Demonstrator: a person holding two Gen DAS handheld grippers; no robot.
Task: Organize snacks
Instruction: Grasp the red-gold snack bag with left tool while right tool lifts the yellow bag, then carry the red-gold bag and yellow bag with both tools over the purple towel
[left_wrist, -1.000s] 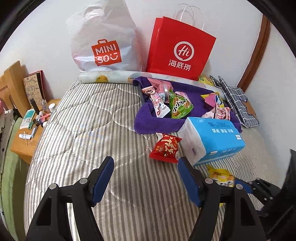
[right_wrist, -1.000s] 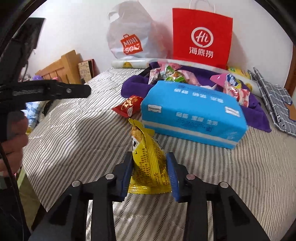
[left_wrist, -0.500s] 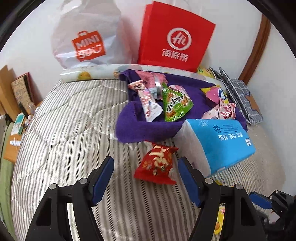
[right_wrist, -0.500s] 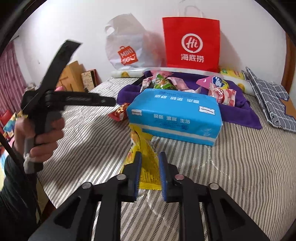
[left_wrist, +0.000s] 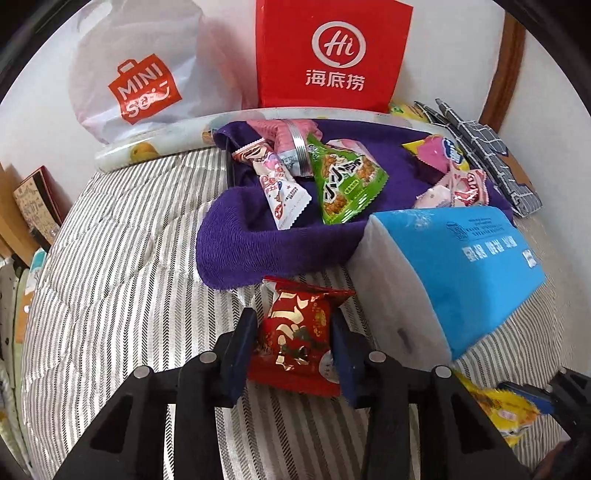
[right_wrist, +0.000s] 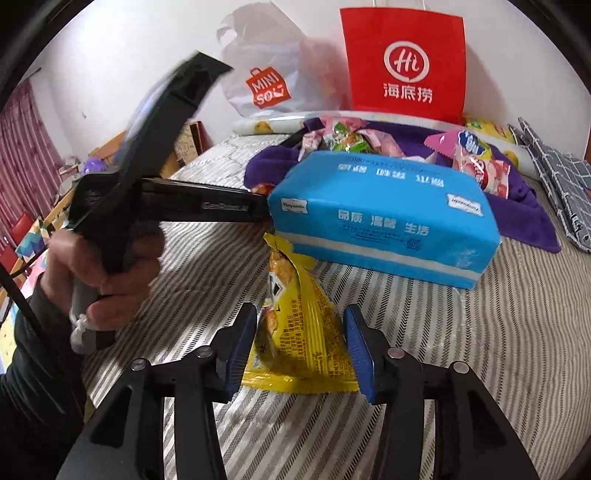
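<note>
On a bed (left_wrist: 110, 280) covered in a grey-and-white striped quilt, the left hand-held gripper (left_wrist: 293, 345) has just been closing, and its blue pads now press both sides of a red snack packet (left_wrist: 299, 332) that lies just in front of a purple towel (left_wrist: 266, 251). The right hand-held gripper (right_wrist: 300, 341) has just been opening: its jaws stand apart on either side of a yellow snack packet (right_wrist: 295, 332), which lies on the quilt between the pads; the right pad appears clear of the wrapper, though whether the left one brushes it is hard to tell. The yellow packet's top corner reaches the lower edge of a blue tissue pack (right_wrist: 384, 221), which rests on the bed between the two packets and the towel. More snacks lie heaped on the towel, among them a green triangular packet (left_wrist: 343, 184) and a pink-and-white wrapper (left_wrist: 277, 184). A white MINISO plastic bag (left_wrist: 144, 81) and a red paper bag (left_wrist: 328, 55) stand against the wall behind. In the right wrist view, the person's left hand (right_wrist: 99, 269) grips the other tool's black handle.
</note>
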